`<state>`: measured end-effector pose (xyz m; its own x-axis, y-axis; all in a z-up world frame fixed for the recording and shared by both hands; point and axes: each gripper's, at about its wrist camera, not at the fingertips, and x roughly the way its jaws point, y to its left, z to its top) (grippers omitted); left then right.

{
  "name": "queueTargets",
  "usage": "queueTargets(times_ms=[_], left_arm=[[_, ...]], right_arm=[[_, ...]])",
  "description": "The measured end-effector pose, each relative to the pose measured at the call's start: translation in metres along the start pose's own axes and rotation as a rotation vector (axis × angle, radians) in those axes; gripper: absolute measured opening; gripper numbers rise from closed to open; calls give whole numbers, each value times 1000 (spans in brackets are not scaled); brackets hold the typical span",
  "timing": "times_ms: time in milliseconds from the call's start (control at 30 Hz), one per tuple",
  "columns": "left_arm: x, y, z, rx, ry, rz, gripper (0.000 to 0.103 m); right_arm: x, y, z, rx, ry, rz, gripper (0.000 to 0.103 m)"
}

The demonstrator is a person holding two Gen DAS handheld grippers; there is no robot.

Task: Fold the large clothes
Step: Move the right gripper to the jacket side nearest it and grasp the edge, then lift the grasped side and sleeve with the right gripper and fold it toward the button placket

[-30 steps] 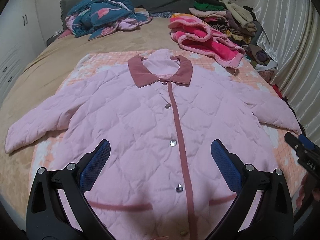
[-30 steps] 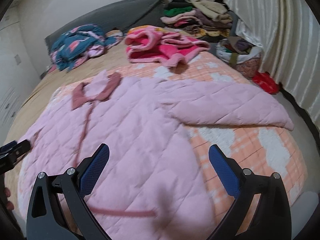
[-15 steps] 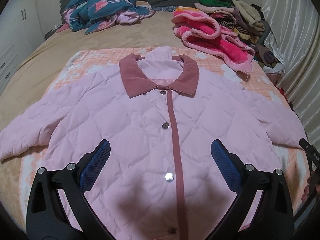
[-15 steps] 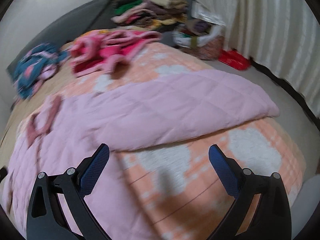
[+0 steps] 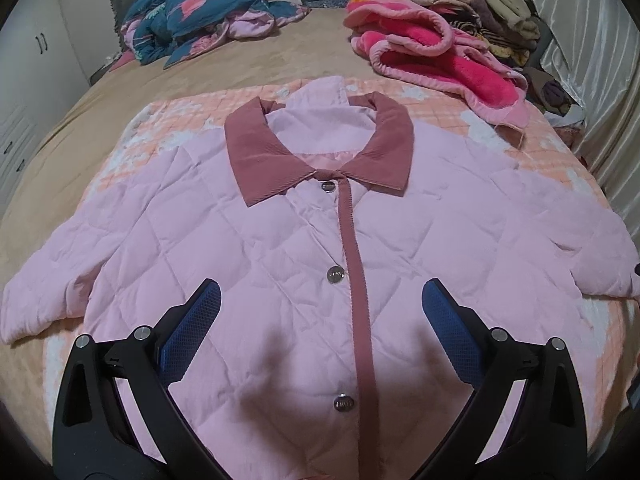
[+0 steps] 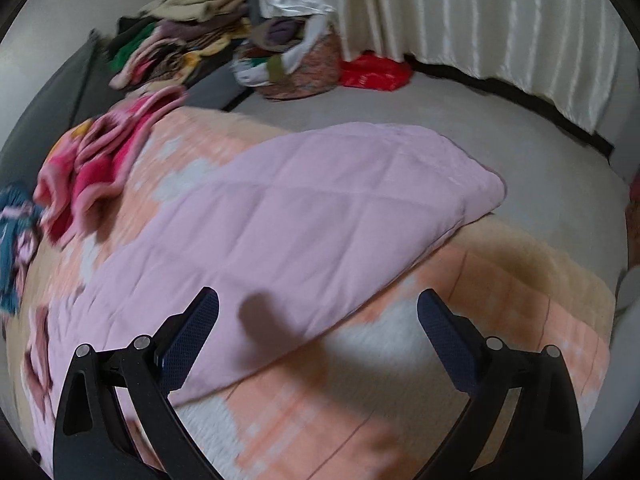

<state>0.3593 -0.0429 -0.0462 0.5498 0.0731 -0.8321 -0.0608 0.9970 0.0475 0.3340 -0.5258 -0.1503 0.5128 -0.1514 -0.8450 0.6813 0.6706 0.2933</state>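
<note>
Lying on my bed [image 5: 280, 68]: a tan cover, with a peach-and-white checked blanket [image 5: 188, 120] spread over the near part.
Blanket load: the pink quilted jacket [image 5: 280, 264] lies flat on it, front side up, buttoned shut.
Jacket direction: collar [image 5: 320, 152] points away from me toward the headboard, hem toward me; the long axis of the body runs along the dark pink button strip [image 5: 356, 264], near to far.
Sleeves: spread out to either side, crosswise to that strip; the left one [image 5: 52, 280] reaches onto the tan cover, the right one [image 6: 320, 216] stretches to the bed's edge by the curtain [image 6: 500, 20].
Far clutter: a blue patterned heap [image 5: 200, 16] at the far left, a bright pink fleece garment [image 5: 432, 56] at the far right, a stack of folded clothes [image 6: 180, 36] beyond it.
My left claw [image 5: 321, 308]: released, both blue pads wide apart, over the jacket's chest, gripping nothing.
My right claw [image 6: 318, 316]: also released and empty, spread over the lower edge of the right sleeve; that view is somewhat blurred.
Buttons [image 5: 335, 274]: silver snaps in a row beside the strip.
</note>
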Motion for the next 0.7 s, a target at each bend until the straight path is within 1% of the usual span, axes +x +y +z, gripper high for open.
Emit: queueTargets(times_ms=[100,200,300,333,367,400,433,467,500,567,633,700], left_arm=[[5,4,3,-8,2,2,94],[8,7,6,-15,5,9,94],[10,12,8,-27,8,11,94],[10,13,8,-29,10,14,94],[10,14,8,-31,12,18,94],[10,16,9,-33,16,21,94],[10,17,9,-31,17,27,94],[10,18,9,-30,19,37,94],[9,21,10,-31,25,40,94],[5,25,10,-34,29,35,94],[0,28,11,-30,20,35,94],[-5,30,13,-29,16,34,94]], right_arm=[[15,-19,11,98,26,29,99],[31,-32,18,174,35,51,99],[34,-37,26,186,8,58,99],[35,-37,29,186,-1,62,95],[37,-39,33,199,-13,67,83],[37,-43,35,213,-20,63,76],[38,-46,38,228,-28,65,63],[37,-48,40,233,-39,82,52],[36,-49,41,225,-48,92,46],[31,-46,44,212,-66,125,31],[17,-38,48,161,-101,155,25],[-1,-24,53,103,-139,191,22]])
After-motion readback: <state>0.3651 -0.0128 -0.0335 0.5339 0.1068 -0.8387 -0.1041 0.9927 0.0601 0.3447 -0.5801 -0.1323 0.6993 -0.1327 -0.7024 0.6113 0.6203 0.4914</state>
